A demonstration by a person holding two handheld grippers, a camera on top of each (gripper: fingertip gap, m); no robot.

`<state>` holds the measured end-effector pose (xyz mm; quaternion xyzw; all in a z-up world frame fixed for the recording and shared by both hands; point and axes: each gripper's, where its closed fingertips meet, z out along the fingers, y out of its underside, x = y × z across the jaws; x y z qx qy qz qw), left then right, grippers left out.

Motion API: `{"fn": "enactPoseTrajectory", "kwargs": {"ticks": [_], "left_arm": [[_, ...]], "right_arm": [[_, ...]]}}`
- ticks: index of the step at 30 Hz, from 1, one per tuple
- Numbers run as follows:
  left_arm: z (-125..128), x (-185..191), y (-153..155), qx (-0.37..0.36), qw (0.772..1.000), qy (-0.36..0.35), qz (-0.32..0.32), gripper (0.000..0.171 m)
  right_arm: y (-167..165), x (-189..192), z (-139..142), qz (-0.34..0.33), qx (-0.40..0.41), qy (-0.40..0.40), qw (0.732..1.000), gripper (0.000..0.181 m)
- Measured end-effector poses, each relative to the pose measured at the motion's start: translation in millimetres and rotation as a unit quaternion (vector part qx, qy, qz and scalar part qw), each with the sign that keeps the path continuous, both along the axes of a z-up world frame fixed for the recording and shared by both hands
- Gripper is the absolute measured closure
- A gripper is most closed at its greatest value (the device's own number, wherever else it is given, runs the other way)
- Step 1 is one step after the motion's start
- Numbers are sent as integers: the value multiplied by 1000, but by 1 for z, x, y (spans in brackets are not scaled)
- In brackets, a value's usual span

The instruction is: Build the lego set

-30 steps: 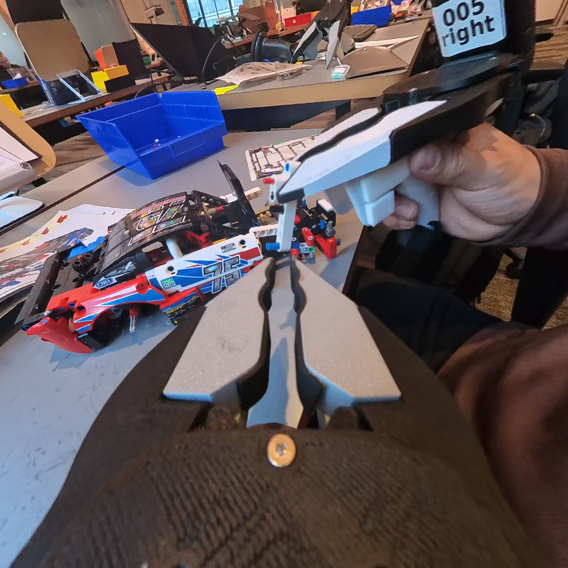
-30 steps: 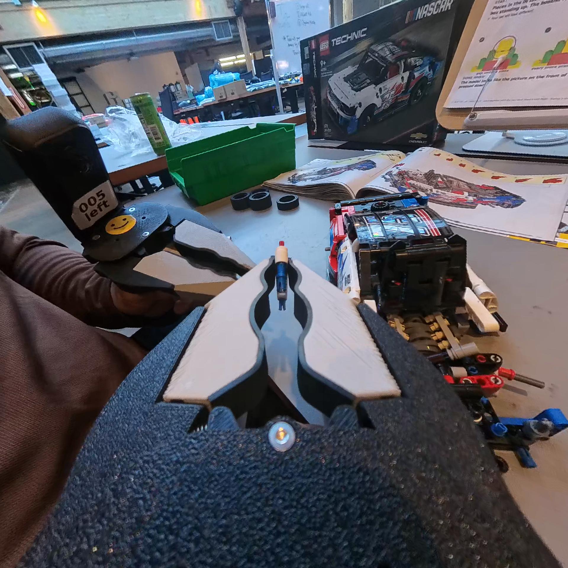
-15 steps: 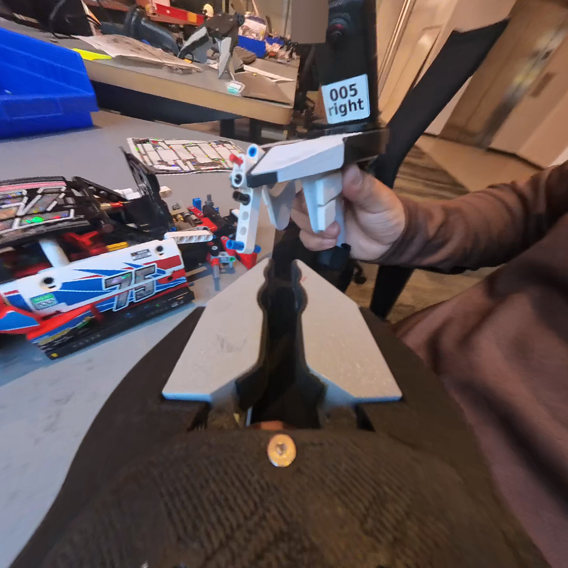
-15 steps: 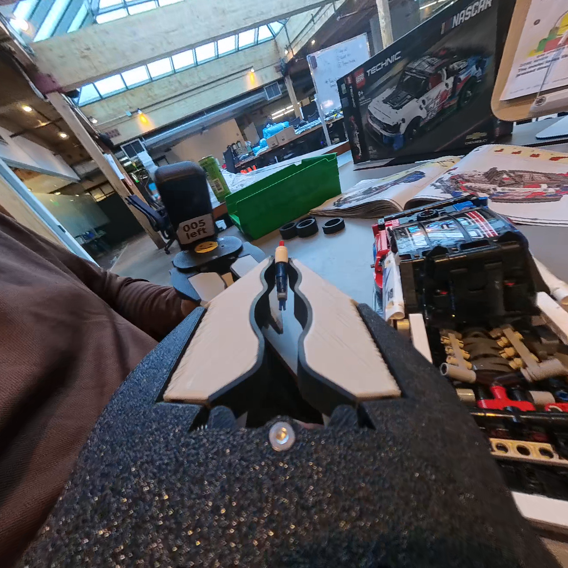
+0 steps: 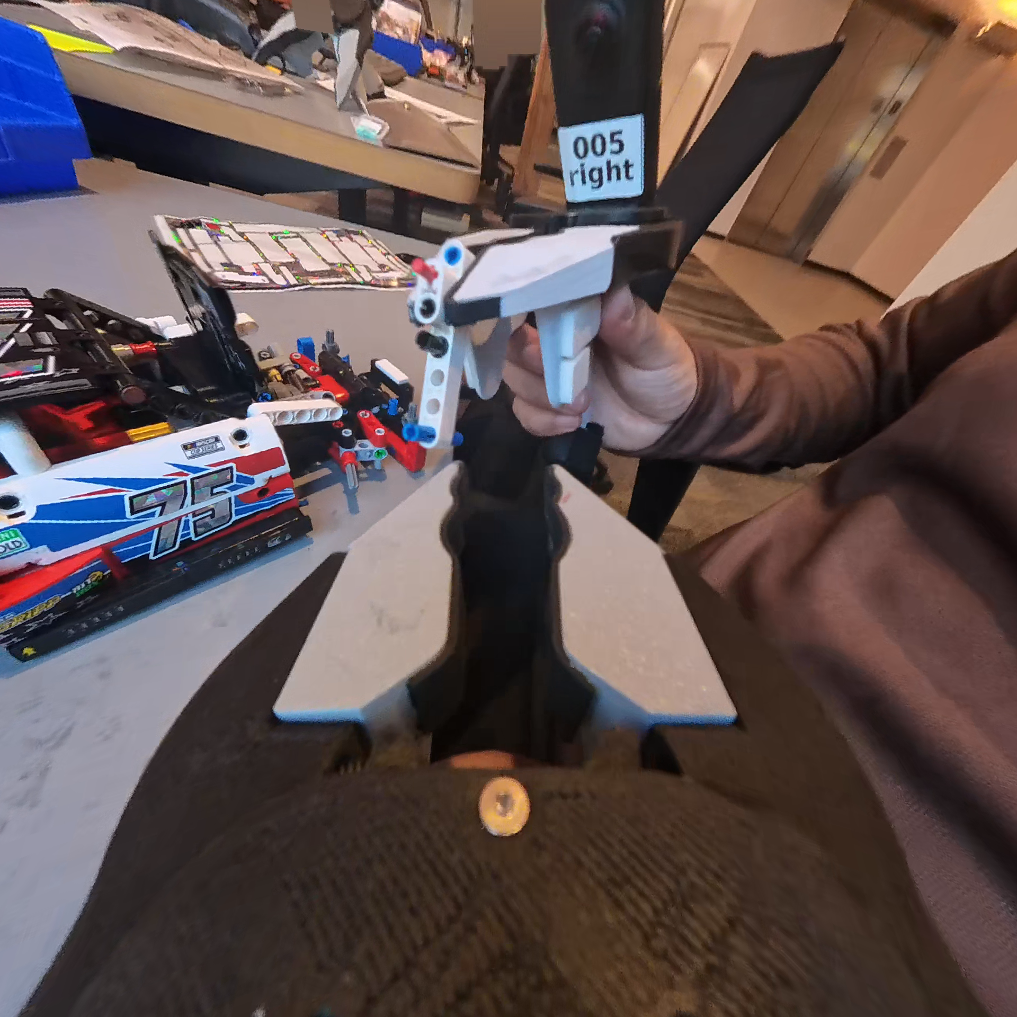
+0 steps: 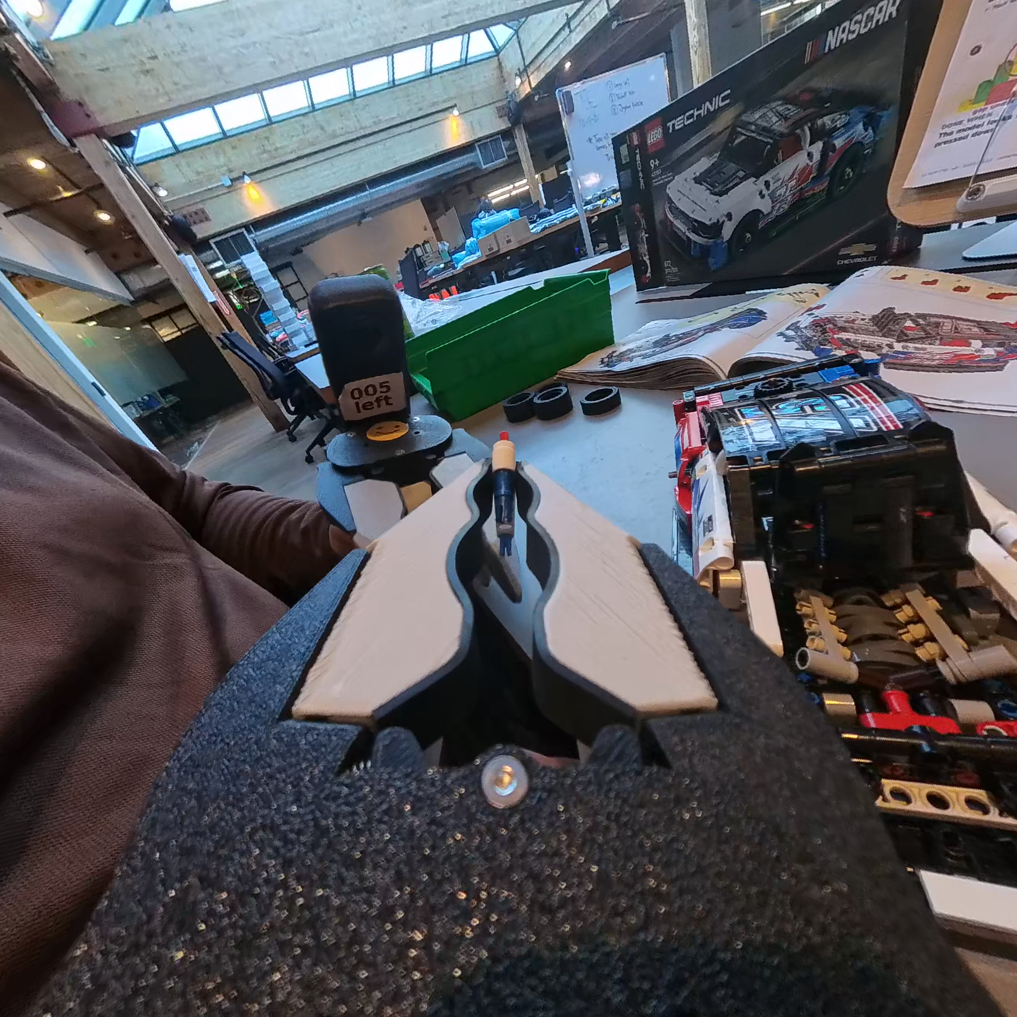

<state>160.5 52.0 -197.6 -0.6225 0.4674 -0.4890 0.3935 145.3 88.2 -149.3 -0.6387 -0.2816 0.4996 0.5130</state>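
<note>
My right gripper is shut on the upper end of a white beam that hangs down from it in the air. The beam carries blue, black and red pins. In the right wrist view the beam shows edge-on between the right gripper's closed fingers. My left gripper is open and empty, just below and in front of the beam's lower end. It also shows in the right wrist view, facing the right one. The red, white and blue race car lies on the table to the left, its open rear frame towards me.
A sticker sheet and a blue bin lie behind the car. A green bin, three black tyres, an open instruction booklet and the set's box stand beyond. The table edge and a brown sleeve are at right. My hands' fingertips stand some 6 cm from each other.
My left gripper's jaws have opened and it has swung right, away from the car. My right gripper has lifted the beam higher, clear of the car's rear.
</note>
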Motion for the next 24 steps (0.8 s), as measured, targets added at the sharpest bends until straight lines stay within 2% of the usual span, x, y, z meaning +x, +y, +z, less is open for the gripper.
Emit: {"fn": "enactPoseTrajectory", "kwargs": {"ticks": [12, 24], "left_arm": [[-6, -5, 8, 56, 997, 46, 17, 145], [-10, -6, 13, 51, 996, 60, 31, 145]], "right_arm": [[-1, -4, -2, -1, 15, -15, 1000, 174], [7, 5, 0, -14, -11, 13, 1000, 174]]}}
